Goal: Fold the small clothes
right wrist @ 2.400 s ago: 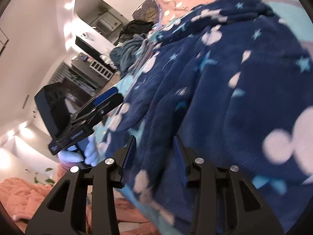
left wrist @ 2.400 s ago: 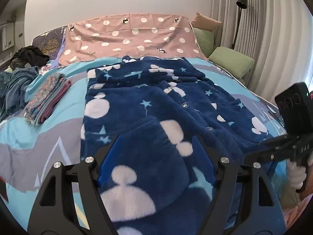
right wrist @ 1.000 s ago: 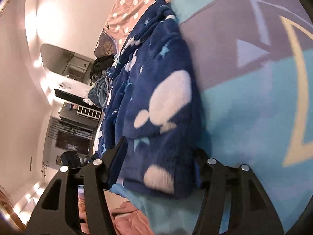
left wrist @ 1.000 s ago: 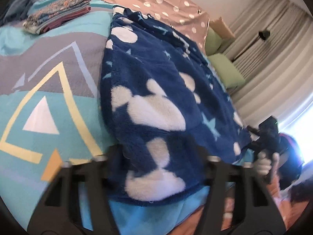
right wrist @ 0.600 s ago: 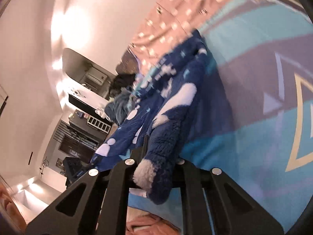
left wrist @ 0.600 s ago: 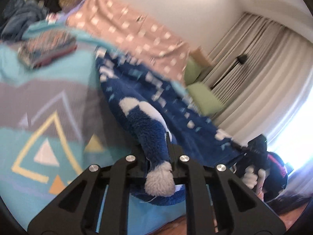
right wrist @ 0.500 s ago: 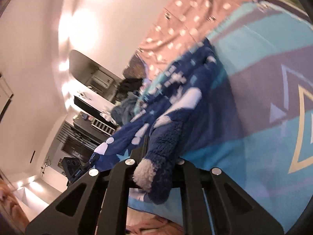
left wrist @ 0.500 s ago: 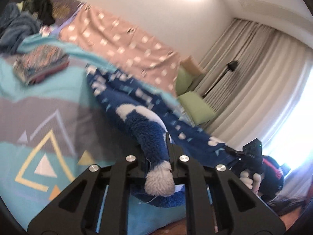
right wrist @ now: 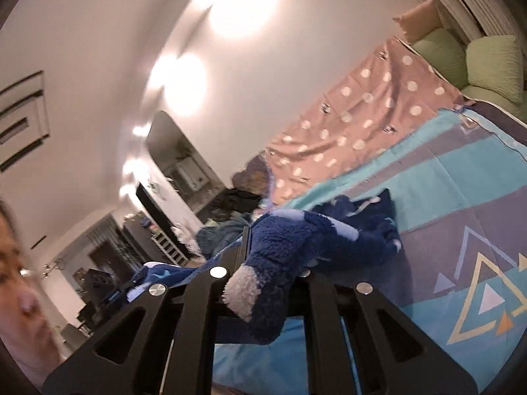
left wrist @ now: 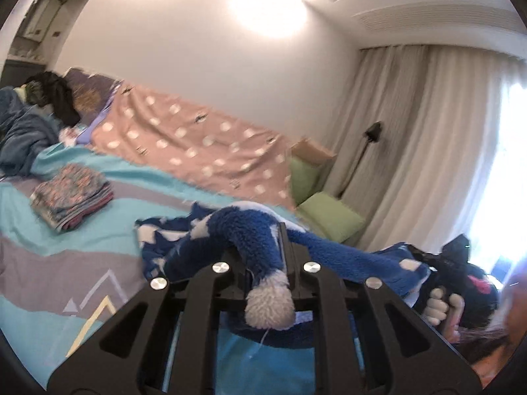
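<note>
A fluffy dark blue garment [left wrist: 230,233] with white stars and patches is lifted off the bed. My left gripper [left wrist: 263,256] is shut on one near corner of it, white fleece bulging between the fingers. My right gripper [right wrist: 273,256] is shut on the other near corner [right wrist: 283,250]. The hem stretches taut between both grippers, and the right gripper shows in the left wrist view [left wrist: 441,260]. The far part of the garment [right wrist: 362,217] still trails on the bed.
The bed has a turquoise and grey cover [left wrist: 66,237] with triangles. A folded stack of patterned clothes [left wrist: 72,194] lies on the left. A pink dotted cloth [left wrist: 197,151], green pillows [left wrist: 329,217] and a heap of dark clothes [left wrist: 29,125] lie at the head. Curtains and a floor lamp [left wrist: 372,131] stand on the right.
Both grippers have risen higher with the garment corners in them. More of the blue garment has come off the bed and its hem is pulled tauter.
</note>
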Demonstrator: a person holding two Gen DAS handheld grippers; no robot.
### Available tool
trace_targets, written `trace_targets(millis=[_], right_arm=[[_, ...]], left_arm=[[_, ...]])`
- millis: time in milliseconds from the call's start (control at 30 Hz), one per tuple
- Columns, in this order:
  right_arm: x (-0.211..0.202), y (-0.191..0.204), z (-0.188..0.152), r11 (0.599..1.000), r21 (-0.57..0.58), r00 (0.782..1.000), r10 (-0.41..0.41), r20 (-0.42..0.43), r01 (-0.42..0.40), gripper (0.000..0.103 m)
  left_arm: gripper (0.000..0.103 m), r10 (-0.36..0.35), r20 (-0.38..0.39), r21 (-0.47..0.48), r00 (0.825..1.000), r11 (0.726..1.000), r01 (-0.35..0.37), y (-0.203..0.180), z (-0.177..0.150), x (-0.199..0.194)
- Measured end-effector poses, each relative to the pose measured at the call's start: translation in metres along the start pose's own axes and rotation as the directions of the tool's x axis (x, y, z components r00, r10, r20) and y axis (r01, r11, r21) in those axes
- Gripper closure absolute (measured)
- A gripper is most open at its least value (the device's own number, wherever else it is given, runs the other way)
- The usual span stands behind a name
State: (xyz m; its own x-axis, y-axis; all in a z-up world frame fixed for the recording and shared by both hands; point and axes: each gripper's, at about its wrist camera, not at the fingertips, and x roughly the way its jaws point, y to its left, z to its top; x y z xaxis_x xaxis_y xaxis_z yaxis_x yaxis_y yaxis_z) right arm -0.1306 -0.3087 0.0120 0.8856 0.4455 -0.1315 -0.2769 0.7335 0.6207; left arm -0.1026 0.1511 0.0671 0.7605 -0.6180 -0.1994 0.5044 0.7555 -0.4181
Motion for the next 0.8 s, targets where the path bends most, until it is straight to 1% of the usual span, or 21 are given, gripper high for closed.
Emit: trace_targets(millis=[33, 100, 167, 233, 433, 567, 800], right_arm=[[0.009, -0.007, -0.001, 1.0, 0.009, 1.0, -0.025, -0.013, 0.026, 0.093], [0.022, -0.017, -0.003, 0.998, 0.022, 0.998, -0.054, -0.028, 0.054, 0.093], [0.033, -0.026, -0.004, 0.997, 0.034, 0.997, -0.072, -0.042, 0.073, 0.093], [0.044, -0.032, -0.003, 0.996, 0.028, 0.995, -0.086, -0.046, 0.087, 0.093], [0.061, -0.041, 0.003, 0.996, 0.009, 0.996, -0.085, -0.039, 0.086, 0.093], [0.072, -0.05, 0.009, 0.996, 0.021, 0.995, -0.086, -0.04, 0.087, 0.092], [0.097, -0.061, 0.026, 0.996, 0.016, 0.996, -0.086, -0.039, 0.087, 0.092]], left_arm=[[0.09, 0.015, -0.022, -0.015, 1.0, 1.0, -0.016, 0.007, -0.003, 0.01], [0.09, 0.022, -0.052, -0.045, 0.998, 0.999, -0.024, 0.018, -0.007, 0.022], [0.09, 0.031, -0.08, -0.069, 0.996, 0.997, -0.036, 0.027, -0.012, 0.035], [0.09, 0.041, -0.092, -0.073, 0.995, 0.996, -0.048, 0.033, -0.014, 0.042], [0.09, 0.047, -0.093, -0.073, 0.995, 0.996, -0.054, 0.042, -0.011, 0.059], [0.09, 0.051, -0.101, -0.078, 0.994, 0.995, -0.059, 0.048, -0.005, 0.073], [0.089, 0.06, -0.102, -0.078, 0.993, 0.995, -0.068, 0.056, 0.008, 0.096]])
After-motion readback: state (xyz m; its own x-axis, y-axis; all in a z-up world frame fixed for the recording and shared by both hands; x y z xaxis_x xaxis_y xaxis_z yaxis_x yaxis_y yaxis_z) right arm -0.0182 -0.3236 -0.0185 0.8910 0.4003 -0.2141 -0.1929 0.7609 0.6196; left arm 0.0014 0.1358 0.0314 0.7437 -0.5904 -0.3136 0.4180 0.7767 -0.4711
